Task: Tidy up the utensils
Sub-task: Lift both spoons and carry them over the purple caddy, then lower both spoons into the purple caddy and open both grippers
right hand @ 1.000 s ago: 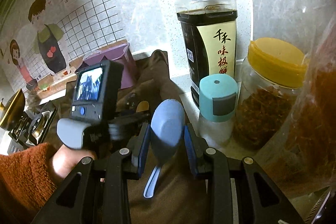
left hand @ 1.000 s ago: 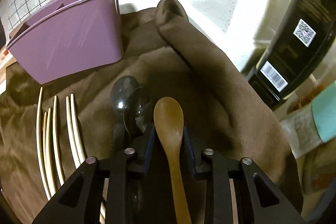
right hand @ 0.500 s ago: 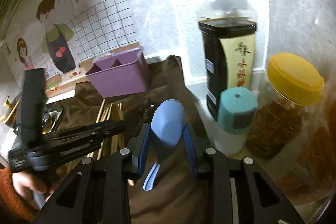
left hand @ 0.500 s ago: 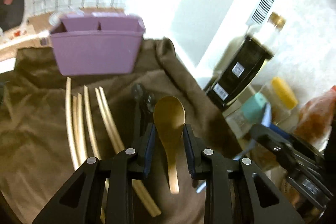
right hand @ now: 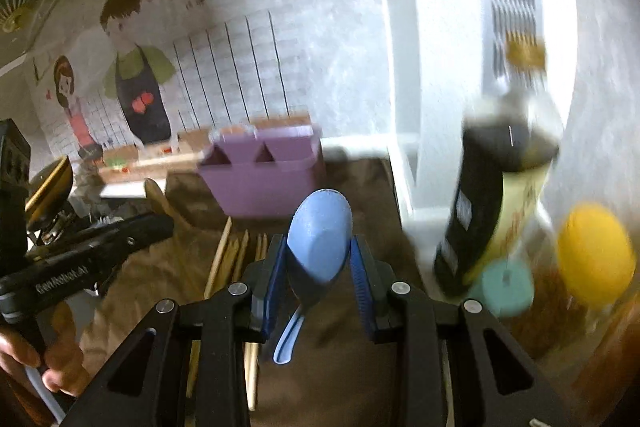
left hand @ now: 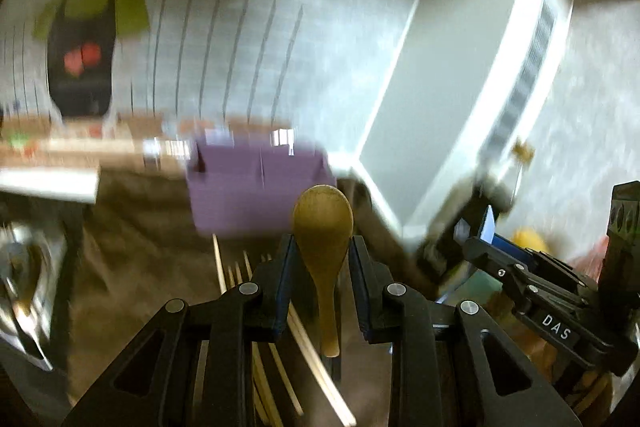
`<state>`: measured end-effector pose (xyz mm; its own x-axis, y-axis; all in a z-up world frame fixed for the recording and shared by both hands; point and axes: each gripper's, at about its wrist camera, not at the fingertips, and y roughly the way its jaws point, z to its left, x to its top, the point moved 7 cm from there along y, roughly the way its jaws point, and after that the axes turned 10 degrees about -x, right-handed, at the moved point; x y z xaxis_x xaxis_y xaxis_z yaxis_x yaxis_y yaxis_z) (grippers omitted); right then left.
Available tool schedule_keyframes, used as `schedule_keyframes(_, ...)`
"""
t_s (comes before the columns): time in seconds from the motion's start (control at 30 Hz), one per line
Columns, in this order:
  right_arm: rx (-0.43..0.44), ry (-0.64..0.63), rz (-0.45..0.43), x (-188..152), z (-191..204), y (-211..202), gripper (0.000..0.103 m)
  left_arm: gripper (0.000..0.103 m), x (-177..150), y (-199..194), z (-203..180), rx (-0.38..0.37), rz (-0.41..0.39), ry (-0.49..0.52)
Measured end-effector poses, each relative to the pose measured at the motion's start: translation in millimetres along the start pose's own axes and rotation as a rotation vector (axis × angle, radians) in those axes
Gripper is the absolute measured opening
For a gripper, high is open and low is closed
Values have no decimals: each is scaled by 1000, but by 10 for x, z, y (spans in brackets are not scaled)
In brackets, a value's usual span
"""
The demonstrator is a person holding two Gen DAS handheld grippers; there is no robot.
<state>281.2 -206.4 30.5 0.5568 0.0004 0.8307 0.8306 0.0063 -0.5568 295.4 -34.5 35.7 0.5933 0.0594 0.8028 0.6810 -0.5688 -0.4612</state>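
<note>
The purple utensil caddy is seen ahead of both tongs, at about eleven o'clock from the left tongs and likewise at about eleven o'clock from the right tongs, standing on the brown cloth that covers the surface, with its divided openings turned upward. Neither hand can be judged the nearer from these blurred views. A wooden spoon is clamped in the left tongs by its bowl, its long axis running straight back toward the camera with the handle hanging down at six o'clock. A blue plastic spoon is gripped the same way in the right tongs, its handle trailing toward seven o'clock. Pale chopsticks are left lying on the cloth between the tongs and the caddy, pointing roughly toward it.
</note>
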Motion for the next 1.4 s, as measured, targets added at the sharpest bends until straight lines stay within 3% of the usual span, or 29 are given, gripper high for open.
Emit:
schedule_keyframes(0.2,-51,-59,-236,1159,208,-239,29,28,1180,-333,105,44,-186,103)
schedule_keyframes(0.27,-70,-92,-286,1498,350,-171,29,28,1419,-307,191,59,-201,118)
schedule_keyframes(0.43,-100,-147,-296,1796,613,251,29,28,1671,36,581,97,-168,113)
schedule_keyframes(0.6,-98,-162,-203,1683,724,861,29,28,1482,614,1059,92,-74,41)
schedule_keyframes(0.87,-74,-145,-25,1181,730,1702,29,28,1058,1215,1440,87,22,-17)
schedule_keyframes(1.27,26,-148,136,699,856,2149,30,28,690,1617,1749,90,133,-97)
schedule_keyframes(1.4,17,-145,128,645,813,2127,39,28,689,1591,1757,70,132,-118)
